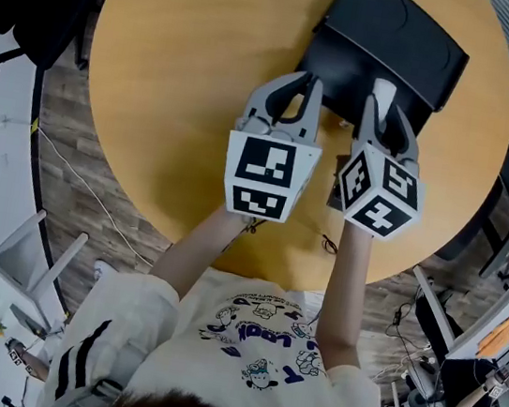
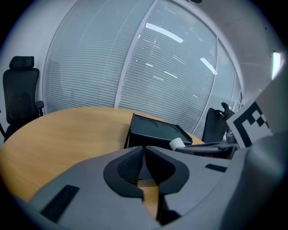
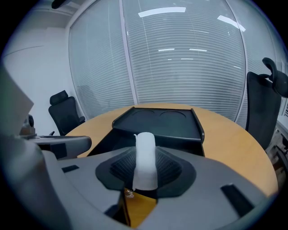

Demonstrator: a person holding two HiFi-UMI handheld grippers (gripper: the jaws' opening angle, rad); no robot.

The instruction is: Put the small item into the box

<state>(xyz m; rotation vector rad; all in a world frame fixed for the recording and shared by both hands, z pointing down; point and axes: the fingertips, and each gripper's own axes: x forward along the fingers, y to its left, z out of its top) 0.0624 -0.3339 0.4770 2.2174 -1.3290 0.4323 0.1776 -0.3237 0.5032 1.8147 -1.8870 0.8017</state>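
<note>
The right gripper (image 3: 145, 152) clamps a white roll (image 3: 145, 164) upright between its pads, at the near edge of the open black box (image 3: 173, 120). The left gripper (image 2: 144, 157), jaws together and empty, is just beside it over the round wooden surface (image 1: 190, 65).

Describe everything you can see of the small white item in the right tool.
The white item is a small, pale, matte tube with a smooth surface, maybe plastic or rolled paper; I cannot tell which. It stands upright, clamped between the ribbed black pads of the right tool, with its upper end poking above them. Only the pads touch it. It is held at the near edge of the black box, not yet inside.
</note>
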